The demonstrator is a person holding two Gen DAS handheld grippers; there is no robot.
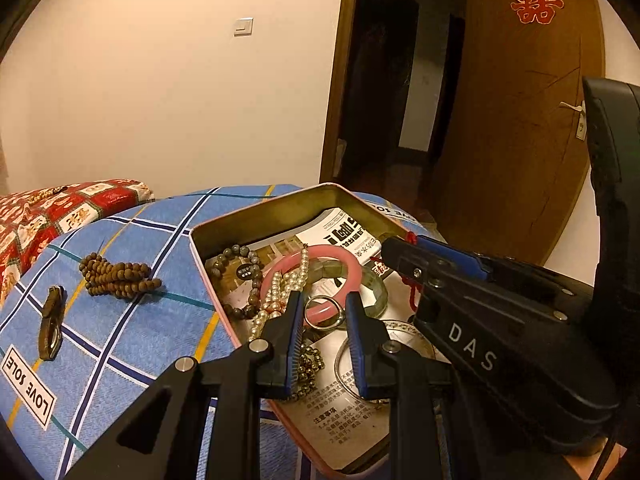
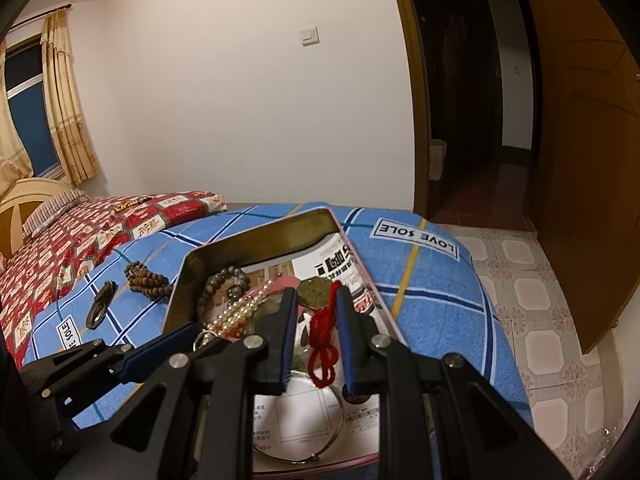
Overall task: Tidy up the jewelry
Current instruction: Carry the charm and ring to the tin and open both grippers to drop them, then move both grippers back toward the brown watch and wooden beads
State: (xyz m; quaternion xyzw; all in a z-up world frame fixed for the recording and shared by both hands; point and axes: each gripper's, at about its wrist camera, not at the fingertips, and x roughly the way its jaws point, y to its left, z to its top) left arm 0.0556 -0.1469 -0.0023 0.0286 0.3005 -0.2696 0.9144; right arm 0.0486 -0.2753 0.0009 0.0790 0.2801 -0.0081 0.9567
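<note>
A pink metal tin [image 1: 280, 204] sits on a blue checked bed cover. It holds a pink bangle [image 1: 320, 256], a pearl necklace [image 1: 280, 288], a grey bead bracelet [image 1: 232, 256], a green bangle [image 1: 380, 296], a silver ring [image 1: 325, 312] and a silver bangle [image 1: 344, 368]. My left gripper [image 1: 323, 312] is open over the tin, its fingers either side of the silver ring. My right gripper [image 2: 316, 300] is open over the tin [image 2: 260, 236], with a red knotted cord [image 2: 322, 332] and its bronze pendant [image 2: 314, 292] between its fingers. Brown wooden beads [image 1: 116, 276] and a dark clasp piece [image 1: 51, 328] lie on the cover left of the tin.
A red patterned quilt [image 2: 80, 236] lies at the back left, with a gold chain [image 2: 130, 203] on it. An open wooden door [image 1: 520, 120] and dark doorway are to the right. Tiled floor [image 2: 540, 300] lies beyond the bed edge.
</note>
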